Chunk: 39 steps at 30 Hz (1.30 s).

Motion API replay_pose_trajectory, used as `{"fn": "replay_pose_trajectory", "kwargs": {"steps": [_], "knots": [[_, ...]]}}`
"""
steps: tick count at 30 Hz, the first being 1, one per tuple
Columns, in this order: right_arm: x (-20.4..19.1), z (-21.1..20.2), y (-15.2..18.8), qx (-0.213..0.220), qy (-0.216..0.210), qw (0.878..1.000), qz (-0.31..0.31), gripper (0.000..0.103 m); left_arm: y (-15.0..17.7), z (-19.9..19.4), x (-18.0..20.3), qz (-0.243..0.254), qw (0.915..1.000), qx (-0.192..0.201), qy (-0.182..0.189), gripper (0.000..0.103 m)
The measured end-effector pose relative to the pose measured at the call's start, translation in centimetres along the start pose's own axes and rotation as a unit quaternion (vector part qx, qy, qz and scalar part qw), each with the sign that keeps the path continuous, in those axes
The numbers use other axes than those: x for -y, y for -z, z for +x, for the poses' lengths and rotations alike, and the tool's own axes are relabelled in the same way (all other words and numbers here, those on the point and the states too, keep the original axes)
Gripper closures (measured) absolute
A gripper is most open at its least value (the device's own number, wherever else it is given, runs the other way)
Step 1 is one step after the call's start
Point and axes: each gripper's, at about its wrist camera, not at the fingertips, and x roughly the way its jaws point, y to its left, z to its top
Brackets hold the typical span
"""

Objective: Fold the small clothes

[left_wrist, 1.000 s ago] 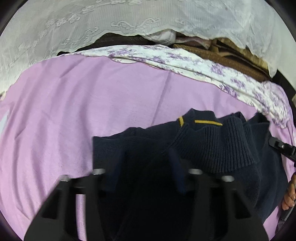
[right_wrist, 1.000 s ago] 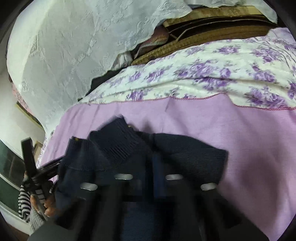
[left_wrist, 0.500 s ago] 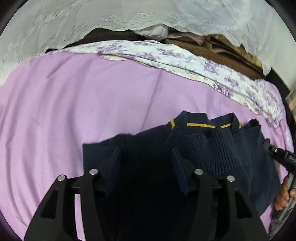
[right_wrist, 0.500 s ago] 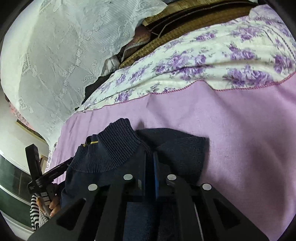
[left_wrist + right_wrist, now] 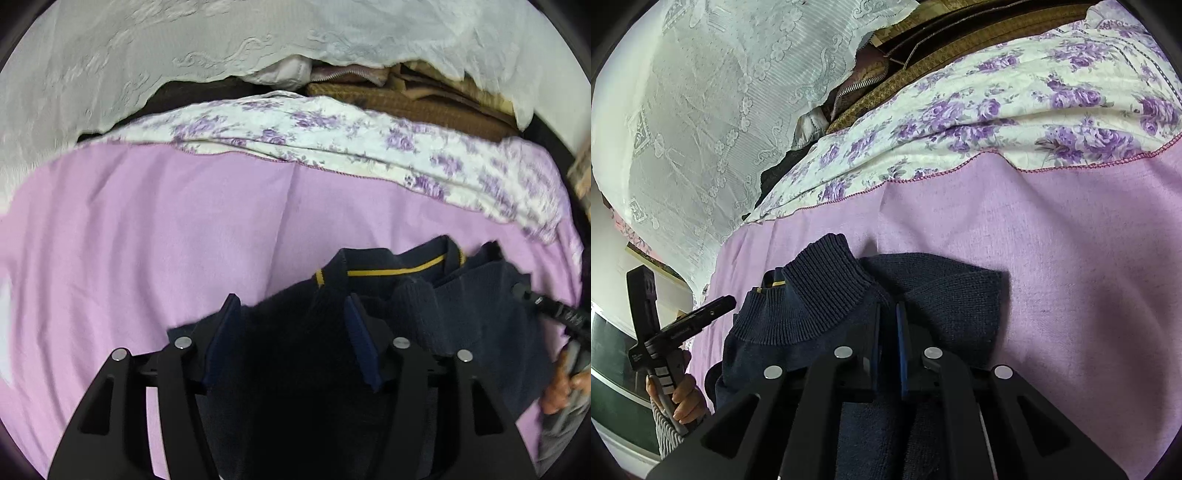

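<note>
A small navy knit sweater [image 5: 461, 317] with a yellow stripe on its collar lies folded on the pink sheet [image 5: 147, 229]. In the left wrist view my left gripper [image 5: 291, 314] is open, its pads spread over the sweater's dark body and holding nothing. In the right wrist view my right gripper [image 5: 888, 310] is shut on a fold of the sweater [image 5: 945, 295] just behind the ribbed cuff [image 5: 820, 295]. The right tool's handle shows at the right edge of the left wrist view [image 5: 554, 314].
A white quilt with purple flowers [image 5: 351, 136] lies along the far side of the sheet. Behind it are brown woven mats [image 5: 406, 103] and a white lace curtain [image 5: 184, 44]. The left tool and hand show in the right wrist view [image 5: 665, 332].
My left gripper has opened and let go of the sweater, then drawn back a little. My right gripper stays shut on the sweater, which has settled flatter on the sheet.
</note>
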Motion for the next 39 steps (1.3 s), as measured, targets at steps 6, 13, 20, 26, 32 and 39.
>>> {"fn": "replay_pose_trajectory", "kwargs": {"steps": [6, 13, 20, 26, 32, 39], "knots": [[0.2, 0.1, 0.0, -0.003, -0.005, 1.0, 0.005, 0.094, 0.7, 2.7, -0.2, 0.004, 0.9988, -0.02, 0.044, 0.078], [0.2, 0.4, -0.1, -0.005, -0.005, 1.0, 0.004, 0.093, 0.7, 3.3, 0.0, 0.007, 0.9995, -0.009, 0.028, 0.051], [-0.5, -0.3, 0.0, 0.014, -0.004, 1.0, -0.006, 0.097, 1.6, 2.0, 0.5, 0.016, 0.9989, 0.032, 0.031, 0.096], [-2.7, -2.9, -0.3, 0.061, -0.008, 0.997, -0.035, 0.097, 2.6, -1.5, -2.2, -0.044, 0.9945, 0.095, 0.007, 0.097], [-0.7, 1.0, -0.2, 0.012, 0.053, 0.998, -0.028, 0.098, 3.0, 2.4, -1.9, -0.047, 0.9966, 0.04, -0.055, 0.093], [-3.6, -2.2, 0.0, 0.071, 0.05, 0.994, -0.07, 0.09, 4.9, -2.0, -2.6, -0.072, 0.9937, 0.086, -0.006, 0.066]]}}
